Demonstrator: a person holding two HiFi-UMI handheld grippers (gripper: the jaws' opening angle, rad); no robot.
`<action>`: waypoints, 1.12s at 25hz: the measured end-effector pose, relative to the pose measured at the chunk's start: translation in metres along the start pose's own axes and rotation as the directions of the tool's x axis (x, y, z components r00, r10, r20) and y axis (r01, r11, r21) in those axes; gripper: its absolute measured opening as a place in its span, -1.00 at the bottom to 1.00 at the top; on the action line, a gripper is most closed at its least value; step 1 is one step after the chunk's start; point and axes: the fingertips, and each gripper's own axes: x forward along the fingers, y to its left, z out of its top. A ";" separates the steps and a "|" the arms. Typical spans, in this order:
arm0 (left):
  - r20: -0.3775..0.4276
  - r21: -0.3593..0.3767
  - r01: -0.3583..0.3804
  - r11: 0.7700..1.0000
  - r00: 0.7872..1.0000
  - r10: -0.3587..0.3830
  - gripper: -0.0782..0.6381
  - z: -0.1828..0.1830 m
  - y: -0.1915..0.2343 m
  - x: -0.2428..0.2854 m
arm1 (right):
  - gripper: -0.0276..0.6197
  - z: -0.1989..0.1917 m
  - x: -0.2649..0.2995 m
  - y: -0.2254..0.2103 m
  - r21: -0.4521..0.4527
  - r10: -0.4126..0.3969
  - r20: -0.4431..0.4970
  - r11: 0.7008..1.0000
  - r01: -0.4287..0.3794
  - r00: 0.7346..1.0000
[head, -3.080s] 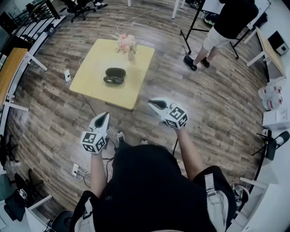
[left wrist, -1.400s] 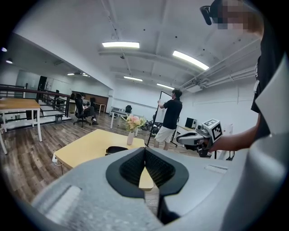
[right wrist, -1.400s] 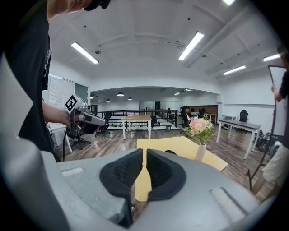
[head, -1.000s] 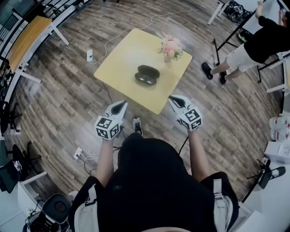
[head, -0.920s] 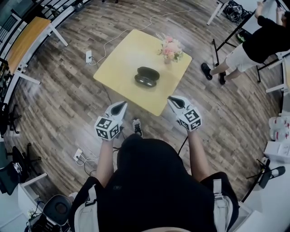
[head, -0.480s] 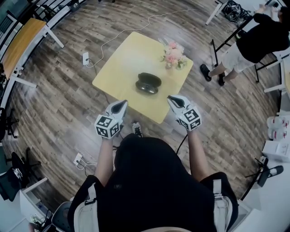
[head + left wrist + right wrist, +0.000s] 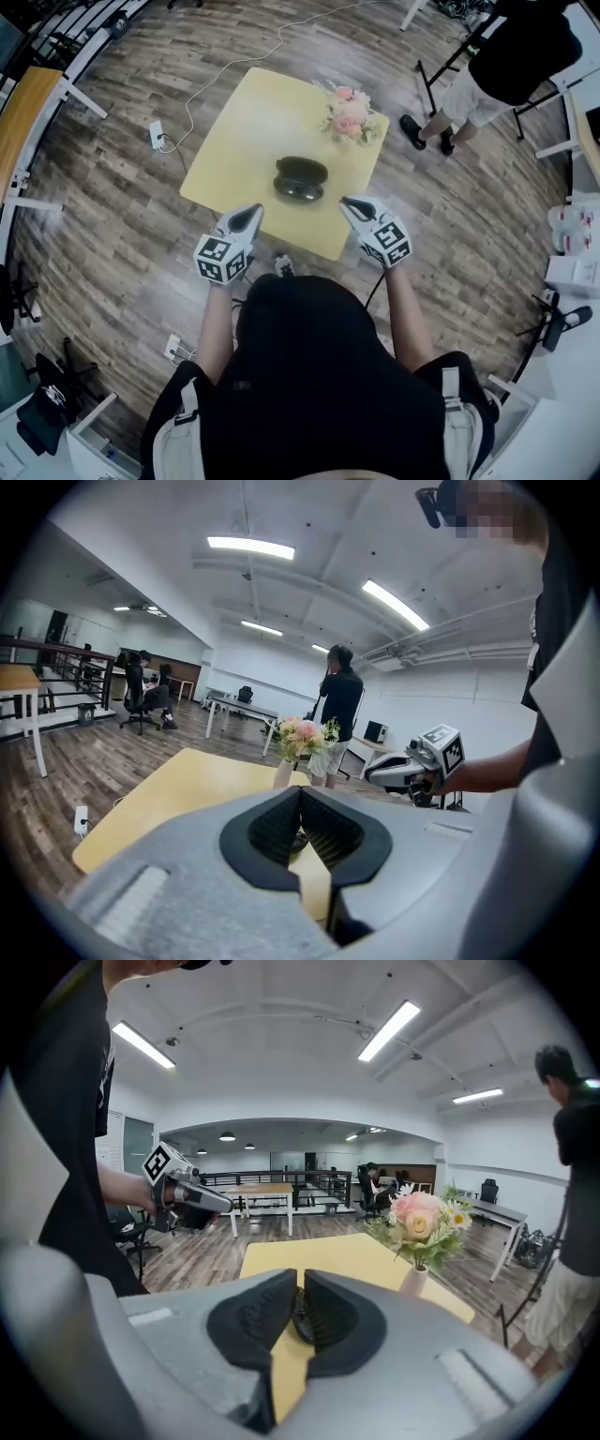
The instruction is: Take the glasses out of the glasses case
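Left hand-held gripper (image 7: 247, 216), below centre-left: jaws closed on nothing. The dark oval glasses case (image 7: 300, 178) lies just above and between both on the yellow surface (image 7: 248, 122), its long axis across the frame, seemingly hinged open. Right hand-held gripper (image 7: 349, 204): jaws all but together, empty, about equally near the case.

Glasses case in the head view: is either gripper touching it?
No, the left gripper and right gripper are both held short of the glasses case.

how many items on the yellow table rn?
2. The dark oval glasses case lies near the middle of the yellow square table; the white vase of pink flowers stands by its far edge, to the right. Nothing seems hidden.
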 end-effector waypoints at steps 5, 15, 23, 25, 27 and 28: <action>-0.001 -0.009 0.028 1.000 1.000 -0.028 -0.75 -0.002 0.019 0.009 | -0.83 0.000 0.018 -0.003 0.007 -0.017 -0.018 1.000 0.017 1.000; -0.024 -0.026 0.046 0.999 0.999 -0.047 -0.75 -0.005 0.043 0.013 | -0.83 0.004 0.054 0.006 -0.011 0.012 -0.058 1.000 -0.013 0.998; -0.019 -0.051 -0.007 0.999 1.000 0.006 -0.75 -0.006 0.057 0.009 | -0.83 -0.004 0.077 0.002 -0.028 0.069 -0.095 0.997 -0.072 0.993; -0.025 -0.061 -0.022 0.998 0.999 0.021 -0.75 -0.008 0.060 0.010 | -0.83 -0.004 0.085 -0.001 -0.044 0.085 -0.106 0.995 -0.090 0.991; -0.036 -0.064 -0.032 0.997 0.999 0.030 -0.75 -0.011 0.063 0.011 | -0.83 -0.006 0.094 -0.004 -0.052 0.103 -0.118 0.993 -0.110 0.988; -0.039 -0.068 -0.037 0.997 0.999 0.034 -0.75 -0.012 0.063 0.012 | -0.83 -0.008 0.097 -0.005 -0.056 0.114 -0.129 0.991 -0.122 0.985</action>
